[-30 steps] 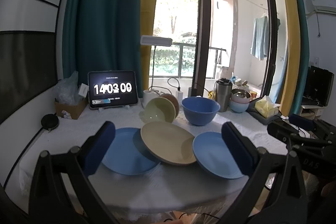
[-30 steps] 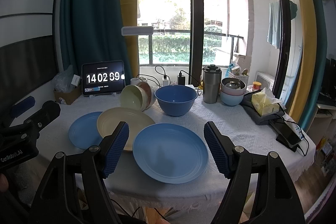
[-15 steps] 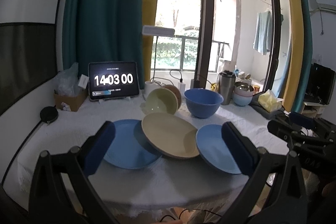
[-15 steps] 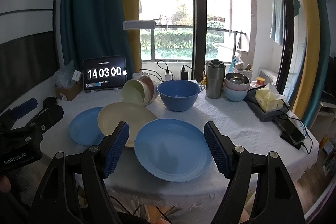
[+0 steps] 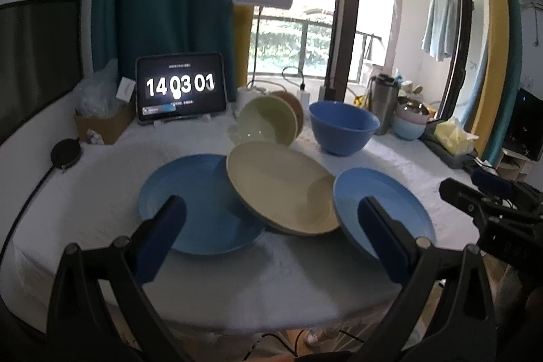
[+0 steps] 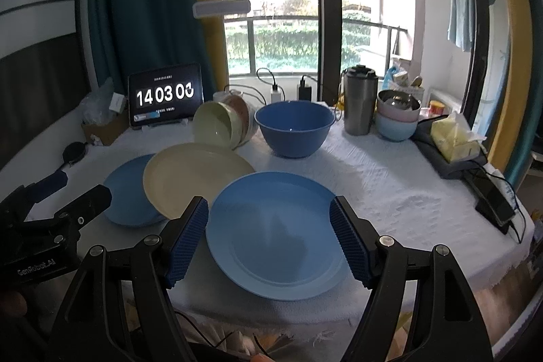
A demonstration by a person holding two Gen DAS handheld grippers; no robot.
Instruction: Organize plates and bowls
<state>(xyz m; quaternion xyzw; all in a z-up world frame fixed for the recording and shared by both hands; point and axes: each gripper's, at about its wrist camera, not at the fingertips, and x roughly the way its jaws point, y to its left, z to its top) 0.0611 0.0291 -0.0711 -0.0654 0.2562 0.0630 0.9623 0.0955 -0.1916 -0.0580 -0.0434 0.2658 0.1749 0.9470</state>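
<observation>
Plates lie in a row on the worktop [image 6: 390, 178]: a blue plate [image 6: 271, 233] between the spread right tongs [image 6: 269, 240], a cream plate [image 6: 190, 178] at ten o'clock overlapping another blue plate [image 5: 200, 202]. Left tongs [image 5: 271, 236], stamped "GenRobot.AI", hang spread and empty. The tablet [image 6: 165, 98] at eleven o'clock reads 14 03.

Lighting: daylight is pouring in through the window [image 6: 281, 22] behind the table [image 6: 390, 185], blowing out to glare at the glass. Plates are casting soft shadows toward the viewer. Left view is smearing slightly with motion blur; right view is holding sharper. Fisheye is bending curtains [image 5: 163, 5] and darkening every corner.
</observation>
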